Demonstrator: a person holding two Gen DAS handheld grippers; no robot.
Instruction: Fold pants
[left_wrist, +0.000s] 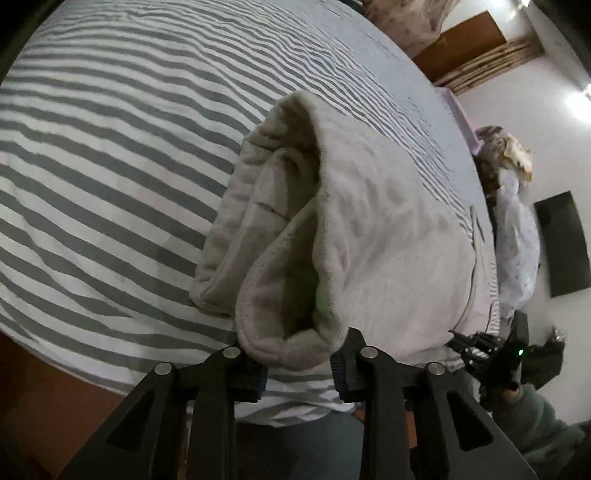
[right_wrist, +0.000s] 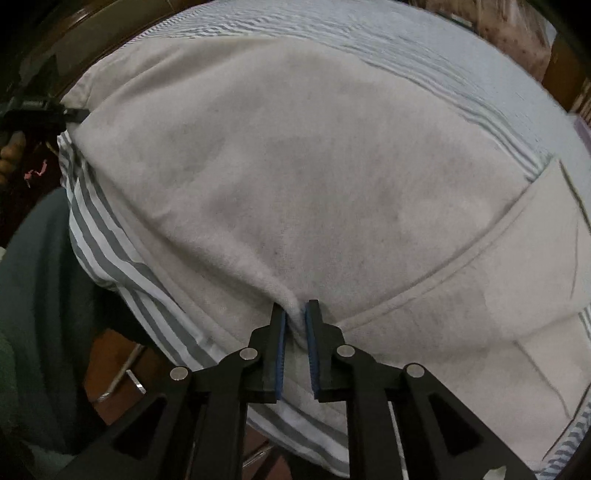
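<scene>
While the cream fleece pants (left_wrist: 369, 229) lie folded over on a bed, both grippers sit low at their near edge. The pants rest on a bedspread (left_wrist: 110, 177) with grey and white stripes, close to the edge of the bed nearest the person. In the left wrist view one end of the folded bundle gapes open, showing stacked layers and a rolled hem. That hem sits between the two sides of the left gripper (left_wrist: 299, 369), which are narrowly apart; the pads seem not to press on the cloth. In the right wrist view the right gripper (right_wrist: 294, 321) is nearly closed, with a thin pinch of fleece between its blue pads; whether the pads truly clamp it is hard to tell. A curved seam (right_wrist: 424, 284) and a pocket edge (right_wrist: 569, 184) run across the flat top layer.

Judging by how the cloth lies, at least one fold is already made and the upper layer looks smooth. What seems left is tidying the open, bulging end and perhaps one more fold to make a compact bundle.

Around the bed, a white wall (left_wrist: 535, 122) carries a dark rectangular panel (left_wrist: 563, 243), and a wooden door (left_wrist: 465, 40) stands further back. Loose patterned fabrics (left_wrist: 515, 243) lie heaped beyond the bed's far side. A reddish-brown floor (left_wrist: 44, 391) shows below the bed edge.
</scene>
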